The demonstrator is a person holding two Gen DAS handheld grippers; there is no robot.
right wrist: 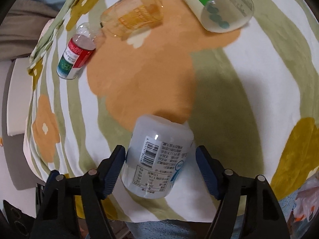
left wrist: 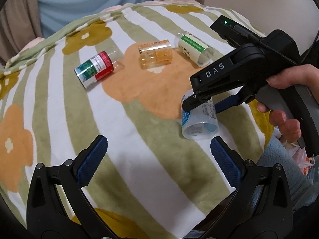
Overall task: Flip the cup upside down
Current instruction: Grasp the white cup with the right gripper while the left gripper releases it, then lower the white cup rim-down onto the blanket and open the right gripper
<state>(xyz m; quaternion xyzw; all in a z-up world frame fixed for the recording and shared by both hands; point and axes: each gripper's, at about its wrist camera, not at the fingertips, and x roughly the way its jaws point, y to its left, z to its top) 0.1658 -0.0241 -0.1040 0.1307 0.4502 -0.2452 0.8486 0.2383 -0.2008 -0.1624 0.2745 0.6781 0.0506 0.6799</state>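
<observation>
The right gripper (right wrist: 160, 171) is straddling the pale blue cup (right wrist: 157, 157) with jaws open, pads flanking but not squeezing its sides. The cup is standing slightly tilted on the flowered blanket (right wrist: 139, 83), closed end away from the gripper. The left gripper (left wrist: 159, 159) is waiting open, farther off

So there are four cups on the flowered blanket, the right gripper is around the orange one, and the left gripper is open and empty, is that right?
Not quite. The right gripper is around the pale blue-labelled cup, not the orange cup, which lies farther off on the blanket; the right wrist view shows this. There are four cups, and the left gripper is open and empty.
</observation>
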